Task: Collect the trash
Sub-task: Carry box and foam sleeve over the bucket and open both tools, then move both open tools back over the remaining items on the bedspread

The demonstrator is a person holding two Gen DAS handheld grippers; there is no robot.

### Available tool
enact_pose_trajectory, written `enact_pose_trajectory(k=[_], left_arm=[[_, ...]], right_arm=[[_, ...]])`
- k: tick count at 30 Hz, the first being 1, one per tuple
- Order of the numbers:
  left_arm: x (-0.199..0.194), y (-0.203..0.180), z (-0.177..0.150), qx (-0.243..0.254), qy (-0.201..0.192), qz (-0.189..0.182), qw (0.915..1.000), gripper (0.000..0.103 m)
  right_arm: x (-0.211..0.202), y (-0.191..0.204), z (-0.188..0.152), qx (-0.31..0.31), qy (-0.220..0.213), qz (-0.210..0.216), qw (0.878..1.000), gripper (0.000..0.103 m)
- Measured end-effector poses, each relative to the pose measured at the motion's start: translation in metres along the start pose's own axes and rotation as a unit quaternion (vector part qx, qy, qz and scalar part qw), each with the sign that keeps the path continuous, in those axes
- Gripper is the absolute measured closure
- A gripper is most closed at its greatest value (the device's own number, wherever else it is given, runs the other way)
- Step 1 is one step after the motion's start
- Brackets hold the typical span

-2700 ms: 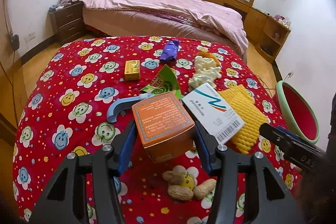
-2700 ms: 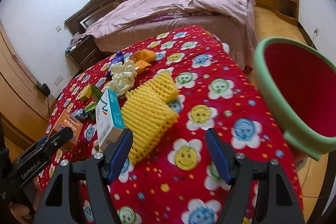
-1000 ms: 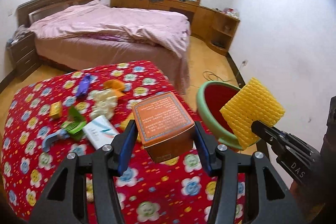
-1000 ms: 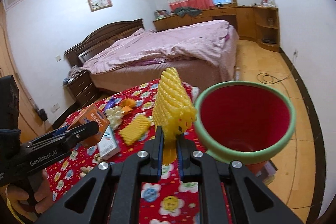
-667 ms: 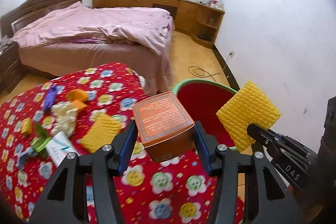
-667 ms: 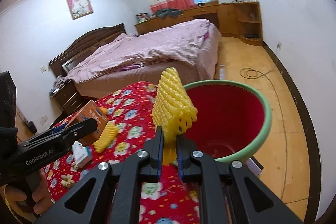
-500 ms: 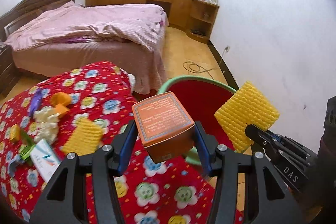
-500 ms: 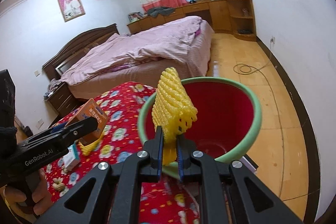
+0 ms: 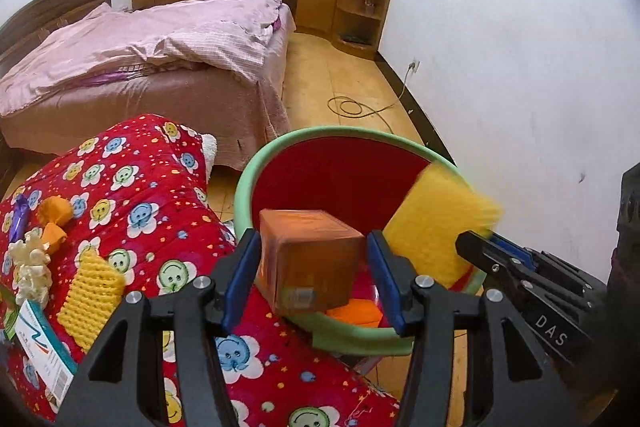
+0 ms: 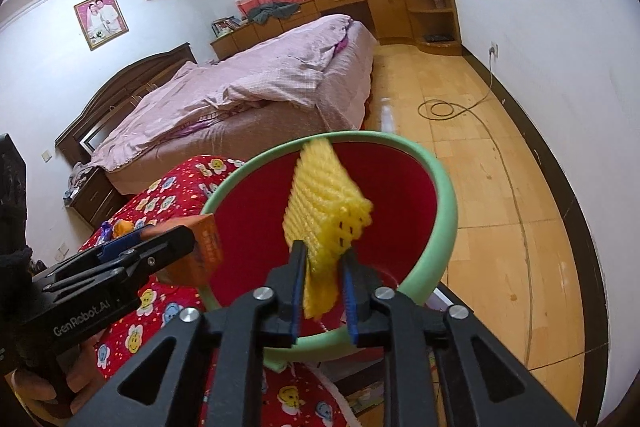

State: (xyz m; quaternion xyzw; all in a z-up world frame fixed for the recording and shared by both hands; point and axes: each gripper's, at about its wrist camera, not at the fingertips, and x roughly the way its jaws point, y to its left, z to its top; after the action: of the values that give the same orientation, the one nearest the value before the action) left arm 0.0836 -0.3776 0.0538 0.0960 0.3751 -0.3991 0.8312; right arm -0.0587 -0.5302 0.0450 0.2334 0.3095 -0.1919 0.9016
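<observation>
- My right gripper (image 10: 322, 287) hangs over the near rim of the green bin (image 10: 442, 223), and its jaws are opening. The yellow foam net (image 10: 326, 211) is between them, tilted toward the bin's red inside; the pads look clear of it, so I judge it is on the point of slipping out.
- To do this well I'd let the jaws part fully before pulling away, so the soft mesh cannot snag on a pad and get dragged over the rim.
- My left gripper (image 9: 312, 281) has its blue pads beside the flanks of the orange box (image 9: 310, 259). The box looks blurred and tilted. I cannot tell for sure whether the pads press it, and I read the grip as loosening.
- The box sits above the bin's near-left part, with the rim (image 9: 360, 341) just under it. I'd want it a touch farther in before letting go, as a drop on the rim could bounce it to the floor.
- An orange scrap (image 9: 354, 311) lies in the bin's bottom.
- Left on the red quilt (image 9: 152, 195): another yellow foam net (image 9: 90, 297), a white carton (image 9: 40, 349), a white foam piece (image 9: 30, 265), orange peel (image 9: 56, 213) and a purple wrapper (image 9: 18, 213), all well left of the bin.
</observation>
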Motion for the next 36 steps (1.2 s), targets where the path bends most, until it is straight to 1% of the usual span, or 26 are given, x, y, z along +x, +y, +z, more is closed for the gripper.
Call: enact_pose_trajectory(k=[3, 6, 16, 22, 26, 36], left_arm=[[0.001, 0.0, 0.0, -0.002, 0.0, 0.001, 1.0, 0.048], [-0.001, 0.002, 0.001, -0.008, -0.001, -0.005, 1.0, 0.048], [-0.02, 0.019, -0.004, -0.032, -0.009, -0.005, 0.9994, 0.048], [-0.043, 0.034, -0.009, -0.05, -0.024, 0.008, 0.9985, 0.048], [-0.06, 0.049, -0.015, -0.061, -0.031, 0.018, 0.9975, 0.048], [-0.099, 0.1, -0.035, -0.095, -0.048, 0.06, 0.9925, 0.048]], right_arm=[[0.003, -0.003, 0.002, 0.005, 0.001, -0.001, 1.0, 0.068], [0.003, -0.005, 0.002, 0.01, 0.0, -0.002, 1.0, 0.065], [-0.007, 0.007, -0.002, 0.011, -0.007, 0.003, 1.0, 0.06], [-0.019, 0.017, -0.006, 0.008, -0.014, 0.013, 1.0, 0.052], [-0.026, 0.033, -0.011, 0.001, -0.017, 0.023, 1.0, 0.047], [-0.034, 0.069, -0.024, -0.017, -0.014, 0.045, 0.999, 0.038]])
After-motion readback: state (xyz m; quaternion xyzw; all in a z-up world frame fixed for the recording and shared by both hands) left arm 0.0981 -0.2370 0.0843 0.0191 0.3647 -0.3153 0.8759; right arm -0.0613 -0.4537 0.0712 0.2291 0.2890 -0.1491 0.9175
